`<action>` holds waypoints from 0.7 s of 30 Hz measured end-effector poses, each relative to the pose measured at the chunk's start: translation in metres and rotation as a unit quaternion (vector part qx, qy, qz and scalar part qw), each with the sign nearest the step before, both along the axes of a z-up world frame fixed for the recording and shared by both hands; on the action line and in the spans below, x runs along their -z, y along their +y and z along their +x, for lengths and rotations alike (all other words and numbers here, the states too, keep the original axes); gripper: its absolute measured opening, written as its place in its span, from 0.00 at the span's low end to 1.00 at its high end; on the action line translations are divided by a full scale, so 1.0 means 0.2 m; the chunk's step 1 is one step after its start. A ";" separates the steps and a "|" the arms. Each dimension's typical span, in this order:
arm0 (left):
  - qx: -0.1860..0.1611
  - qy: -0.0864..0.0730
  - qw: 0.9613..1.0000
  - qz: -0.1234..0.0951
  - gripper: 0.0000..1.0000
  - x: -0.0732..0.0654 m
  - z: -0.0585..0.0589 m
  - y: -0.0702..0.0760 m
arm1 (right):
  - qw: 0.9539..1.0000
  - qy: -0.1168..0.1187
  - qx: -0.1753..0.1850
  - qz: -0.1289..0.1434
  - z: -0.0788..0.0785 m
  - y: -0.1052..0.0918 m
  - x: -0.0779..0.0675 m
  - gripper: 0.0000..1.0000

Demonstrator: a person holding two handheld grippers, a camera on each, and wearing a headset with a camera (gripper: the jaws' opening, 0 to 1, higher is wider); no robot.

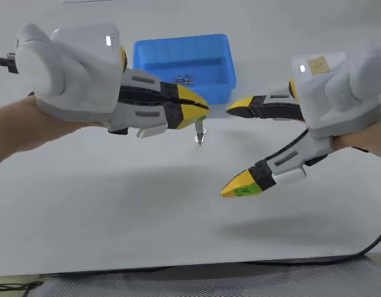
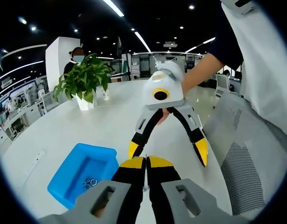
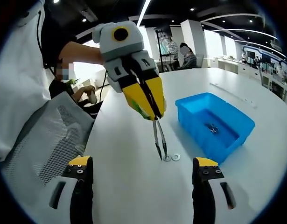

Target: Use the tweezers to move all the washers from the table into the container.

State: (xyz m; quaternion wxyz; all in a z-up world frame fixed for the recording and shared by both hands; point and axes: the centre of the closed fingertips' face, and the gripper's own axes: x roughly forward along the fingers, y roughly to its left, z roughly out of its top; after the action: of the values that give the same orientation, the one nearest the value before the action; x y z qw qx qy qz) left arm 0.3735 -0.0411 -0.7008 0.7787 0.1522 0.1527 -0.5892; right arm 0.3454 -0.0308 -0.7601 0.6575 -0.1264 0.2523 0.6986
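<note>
- Two washers [image 3: 176, 157] lie on the table [image 3: 129, 186] at the tweezers' [image 3: 157, 139] tips, just below the left fingers [image 3: 143, 95].
- Left fingers clench the tweezers; right fingers [image 1: 243, 185] gape, released.
- Container [image 1: 220, 93] sits beyond both.

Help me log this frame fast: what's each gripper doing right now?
Left gripper: shut on the tweezers, whose tips point down beside two washers.
Right gripper: open, holding nothing.
</note>
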 end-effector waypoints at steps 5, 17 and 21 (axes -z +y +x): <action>0.007 0.006 1.000 0.001 0.04 0.00 -0.02 0.00 | 1.000 0.010 -0.009 0.008 0.04 0.04 0.00 0.68; 0.003 0.014 1.000 0.001 0.05 0.01 -0.01 0.00 | 0.999 -0.013 -0.038 -0.010 0.08 0.11 0.05 0.31; 0.004 0.017 1.000 0.002 0.05 0.01 -0.01 -0.01 | 0.999 -0.018 -0.050 -0.013 0.07 0.12 0.06 0.26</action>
State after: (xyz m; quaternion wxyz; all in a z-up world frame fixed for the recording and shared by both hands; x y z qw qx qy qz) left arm 0.3719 -0.0423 -0.7020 0.7736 0.1446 0.1663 -0.5941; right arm 0.3597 -0.0067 -0.7711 0.6248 -0.1602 0.2426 0.7246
